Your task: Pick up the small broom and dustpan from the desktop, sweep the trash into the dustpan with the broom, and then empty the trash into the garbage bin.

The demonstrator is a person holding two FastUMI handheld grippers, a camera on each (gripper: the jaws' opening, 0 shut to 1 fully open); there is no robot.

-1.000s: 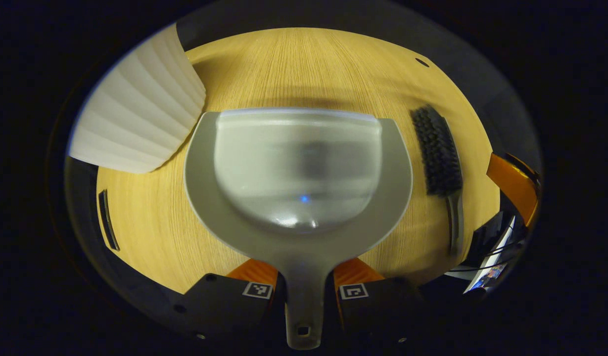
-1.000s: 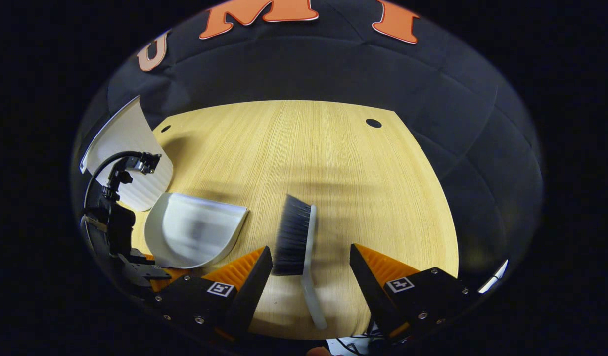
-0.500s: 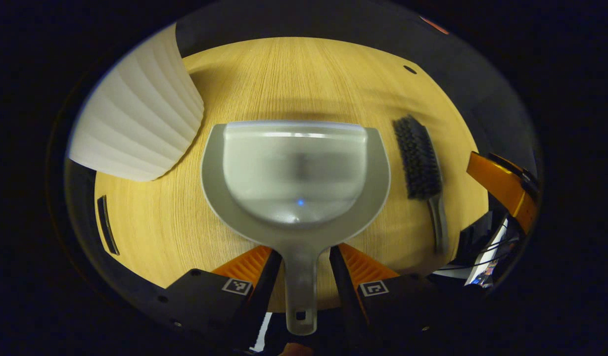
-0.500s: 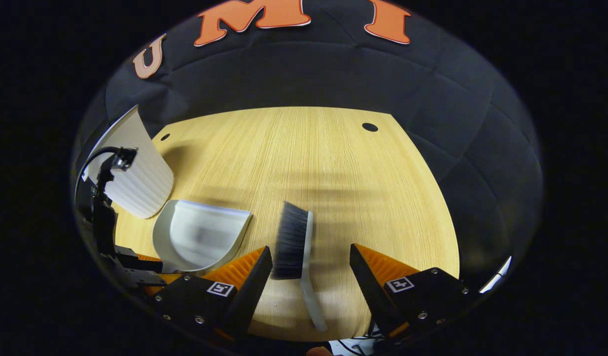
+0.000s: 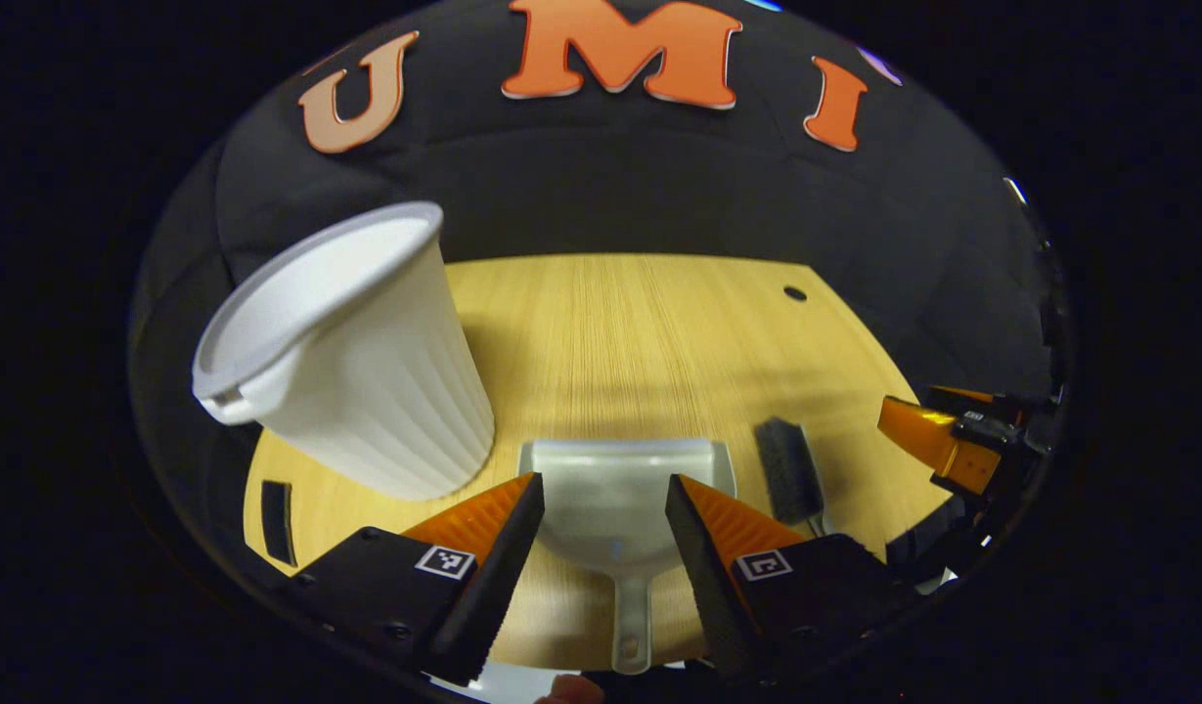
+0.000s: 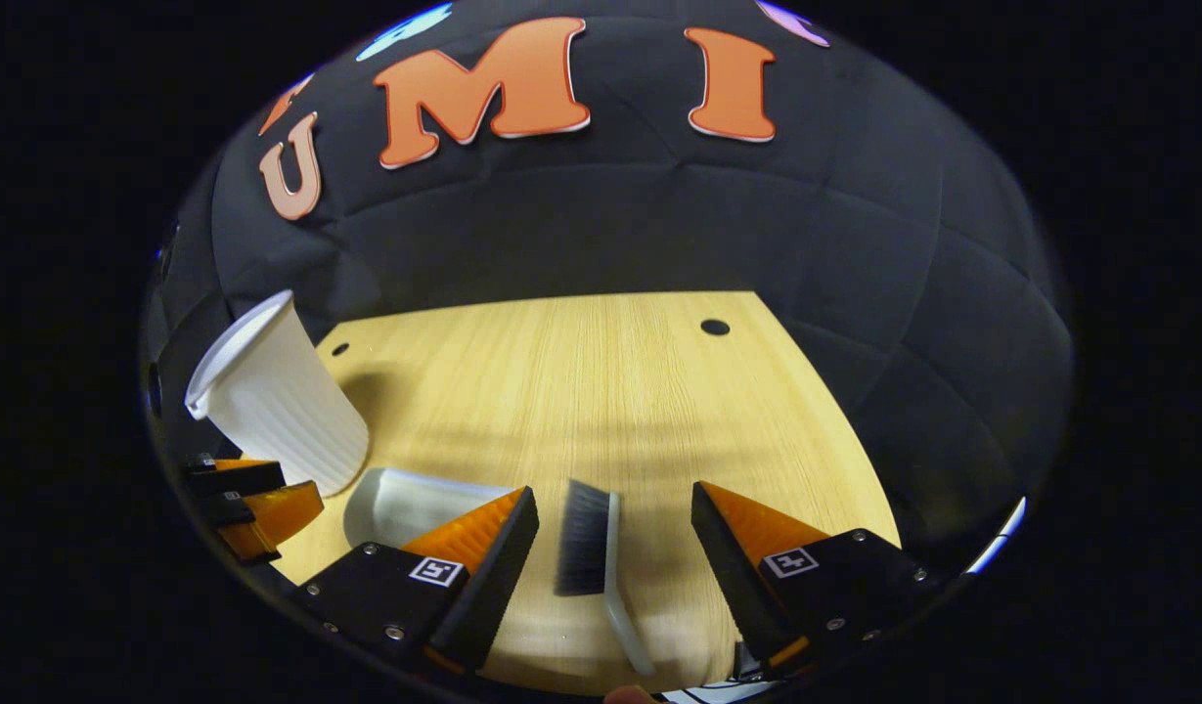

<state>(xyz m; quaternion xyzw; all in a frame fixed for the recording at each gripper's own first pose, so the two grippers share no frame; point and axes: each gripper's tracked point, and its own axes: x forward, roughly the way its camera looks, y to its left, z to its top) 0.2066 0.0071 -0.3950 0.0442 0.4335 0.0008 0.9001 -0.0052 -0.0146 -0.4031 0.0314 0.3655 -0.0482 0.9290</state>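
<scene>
Both tools gape empty: left tool [image 5: 596,528] over grey plastic dustpan [image 5: 615,508], right tool [image 6: 615,533] over black-bristled broom [image 6: 589,540]; nothing picked up, no trash visible.

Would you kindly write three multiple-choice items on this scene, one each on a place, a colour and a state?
1. In the left gripper view, the ribbed white plastic bin stands where from the pale grey plastic dustpan?
A. To its left
B. To its right
C. On top of it

2. The small broom has bristles of which colour?
A. Red
B. Dark grey
C. Yellow

3. The right gripper is:
A. Shut on the broom
B. Open, fingers either side of the broom
C. Shut on the bin

Answers: 1 A, the bin is left of the dustpan; 2 B, the bristles look dark grey; 3 B, gaps show beside the broom.
</scene>
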